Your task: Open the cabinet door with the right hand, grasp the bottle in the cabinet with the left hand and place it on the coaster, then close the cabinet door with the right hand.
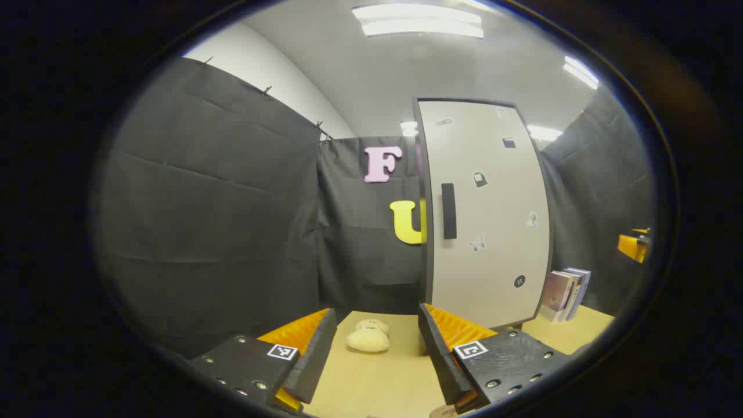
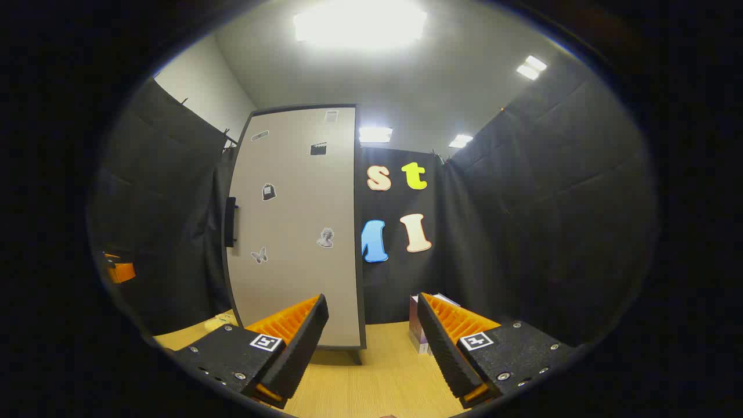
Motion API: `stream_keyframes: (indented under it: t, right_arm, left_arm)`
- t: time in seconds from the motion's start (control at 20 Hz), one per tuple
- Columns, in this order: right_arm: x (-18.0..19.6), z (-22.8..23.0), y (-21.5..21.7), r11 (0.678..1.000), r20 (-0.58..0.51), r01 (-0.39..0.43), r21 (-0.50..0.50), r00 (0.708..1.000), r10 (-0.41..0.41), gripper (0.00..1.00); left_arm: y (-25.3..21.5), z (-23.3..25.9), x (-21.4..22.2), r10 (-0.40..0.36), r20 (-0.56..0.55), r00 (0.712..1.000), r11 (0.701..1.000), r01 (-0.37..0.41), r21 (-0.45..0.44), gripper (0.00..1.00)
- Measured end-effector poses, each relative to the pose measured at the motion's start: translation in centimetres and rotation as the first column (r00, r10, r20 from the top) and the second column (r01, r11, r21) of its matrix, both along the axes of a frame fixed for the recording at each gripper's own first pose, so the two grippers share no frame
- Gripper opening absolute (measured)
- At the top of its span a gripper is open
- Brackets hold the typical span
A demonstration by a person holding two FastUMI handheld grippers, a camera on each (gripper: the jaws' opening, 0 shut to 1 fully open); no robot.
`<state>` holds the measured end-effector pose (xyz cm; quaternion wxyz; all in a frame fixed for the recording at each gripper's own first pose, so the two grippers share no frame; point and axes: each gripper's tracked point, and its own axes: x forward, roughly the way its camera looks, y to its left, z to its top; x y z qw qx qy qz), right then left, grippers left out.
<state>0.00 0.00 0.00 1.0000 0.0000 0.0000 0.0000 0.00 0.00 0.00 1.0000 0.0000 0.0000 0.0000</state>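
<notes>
A tall pale cabinet (image 1: 487, 215) with a shut door stands on the wooden table, a dark vertical handle (image 1: 448, 211) on its left side. In the right gripper view the same cabinet (image 2: 296, 226) is ahead to the left, its handle (image 2: 230, 221) on the left edge. My left gripper (image 1: 377, 354) is open and empty, well short of the cabinet. My right gripper (image 2: 371, 342) is open and empty too, apart from the door. The other gripper shows as an orange bit at the right edge (image 1: 635, 245) and at the left edge (image 2: 119, 270). The bottle is hidden behind the door.
A cream plush toy (image 1: 368, 337) lies on the table (image 1: 371, 383) ahead of my left gripper. Several books (image 1: 566, 293) lean right of the cabinet; in the right gripper view they (image 2: 415, 331) stand behind my right finger. Black cloth walls enclose the table.
</notes>
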Motion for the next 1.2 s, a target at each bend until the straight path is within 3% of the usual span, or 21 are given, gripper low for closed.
stream_keyframes:
  t: [1.15, 1.2]
  right_arm:
    - [0.9, -0.8, -0.8, 0.999, -0.024, 0.038, 0.015, 0.999, -0.037, 0.95]
    - [0.9, -0.7, -0.7, 0.999, -0.025, 0.037, 0.015, 0.999, -0.037, 0.95]
  left_arm:
    - [-2.5, 1.5, 1.8, -0.059, 0.038, 0.998, 0.998, 0.058, 0.032, 0.82]
    - [-2.4, 1.5, 1.8, -0.059, 0.039, 0.998, 0.998, 0.058, 0.029, 0.87]
